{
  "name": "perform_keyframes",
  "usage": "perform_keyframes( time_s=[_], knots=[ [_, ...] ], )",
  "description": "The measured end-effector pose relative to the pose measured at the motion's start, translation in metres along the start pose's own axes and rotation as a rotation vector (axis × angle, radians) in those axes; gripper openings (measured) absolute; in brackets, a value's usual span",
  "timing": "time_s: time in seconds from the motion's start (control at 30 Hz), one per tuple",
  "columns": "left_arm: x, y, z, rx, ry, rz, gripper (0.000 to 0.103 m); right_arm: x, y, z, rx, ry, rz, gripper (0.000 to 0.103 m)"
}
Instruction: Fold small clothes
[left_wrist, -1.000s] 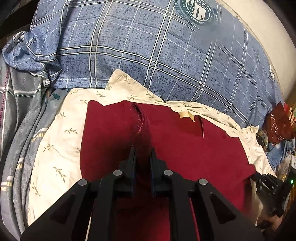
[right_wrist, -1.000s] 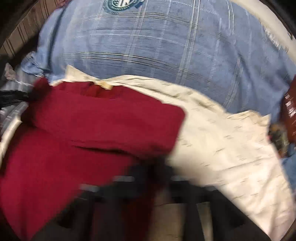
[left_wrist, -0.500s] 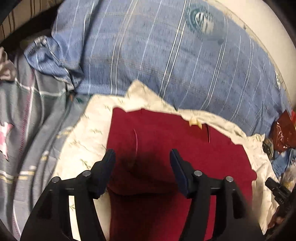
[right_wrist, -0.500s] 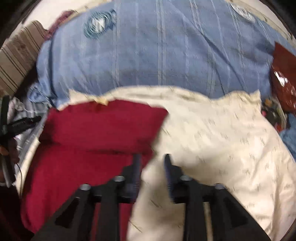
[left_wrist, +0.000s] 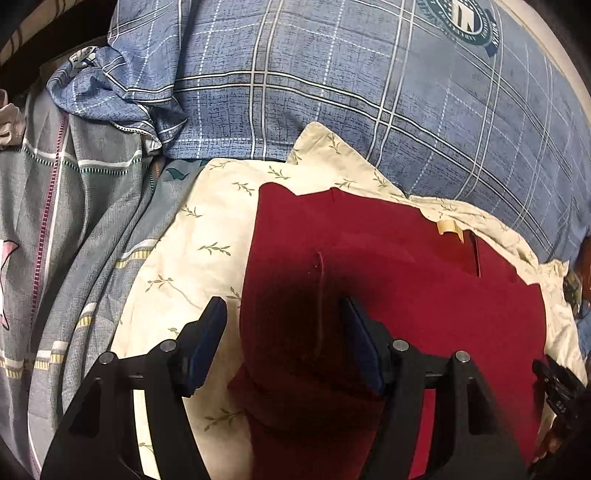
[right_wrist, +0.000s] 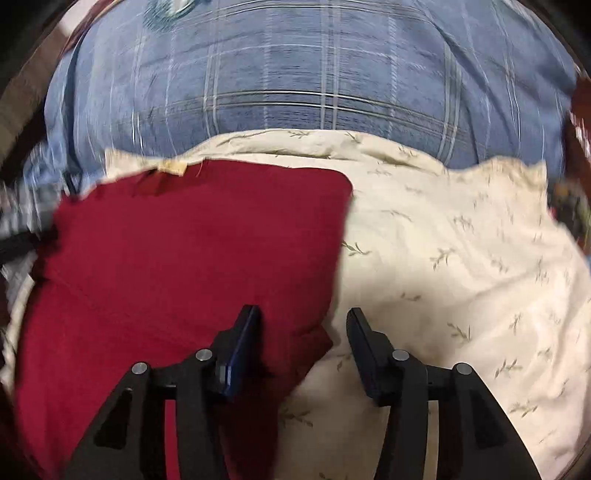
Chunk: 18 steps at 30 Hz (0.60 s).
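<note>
A dark red garment (left_wrist: 406, 280) lies folded on a cream cloth with leaf print (left_wrist: 184, 251); a beige label (left_wrist: 448, 226) shows at its far edge. My left gripper (left_wrist: 282, 314) hangs open over the garment's left edge, pads clear of the fabric. In the right wrist view the same red garment (right_wrist: 177, 258) fills the left half, its right edge folded over. My right gripper (right_wrist: 303, 319) is over the garment's near right corner, jaws still opening, nothing pressed between the pads. The right gripper's body (left_wrist: 561, 384) shows at the left view's right edge.
A large blue plaid pillow (left_wrist: 351, 92) lies behind the cream cloth (right_wrist: 461, 277). Grey patterned bedding (left_wrist: 66, 240) spreads to the left. A dark red shiny packet (right_wrist: 581, 107) and small clutter sit at the far right edge.
Both grippers have let go of the red garment and opened. The left side's raised fold now lies flat, and the right part has settled folded over on the cream cloth.
</note>
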<state>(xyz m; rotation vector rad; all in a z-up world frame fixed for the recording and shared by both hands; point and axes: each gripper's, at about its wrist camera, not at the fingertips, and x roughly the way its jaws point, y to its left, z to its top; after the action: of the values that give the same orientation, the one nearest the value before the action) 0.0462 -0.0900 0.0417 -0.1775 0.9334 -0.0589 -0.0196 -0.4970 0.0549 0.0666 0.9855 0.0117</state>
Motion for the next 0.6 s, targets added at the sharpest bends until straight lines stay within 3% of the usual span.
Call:
perform_keyframes(
  time_s=[0.13,0.27,0.47,0.6],
  knots=[
    [-0.004,-0.003,-0.002,0.018,-0.021,0.002,0.064,-0.024,0.014,0.015,-0.01,-0.087,0.027,0.053],
    [0.005,-0.003,0.001,0.01,-0.006,0.013,0.066,-0.017,0.038,0.035,-0.052,-0.131,0.052,0.052],
    [0.014,-0.006,0.001,0.011,0.007,0.018,0.071,0.041,0.044,0.041,-0.067,-0.039,0.06,0.04],
    [0.014,-0.007,0.002,0.015,0.013,0.01,0.071,0.029,0.034,0.04,-0.021,-0.047,0.063,0.035]
  ],
)
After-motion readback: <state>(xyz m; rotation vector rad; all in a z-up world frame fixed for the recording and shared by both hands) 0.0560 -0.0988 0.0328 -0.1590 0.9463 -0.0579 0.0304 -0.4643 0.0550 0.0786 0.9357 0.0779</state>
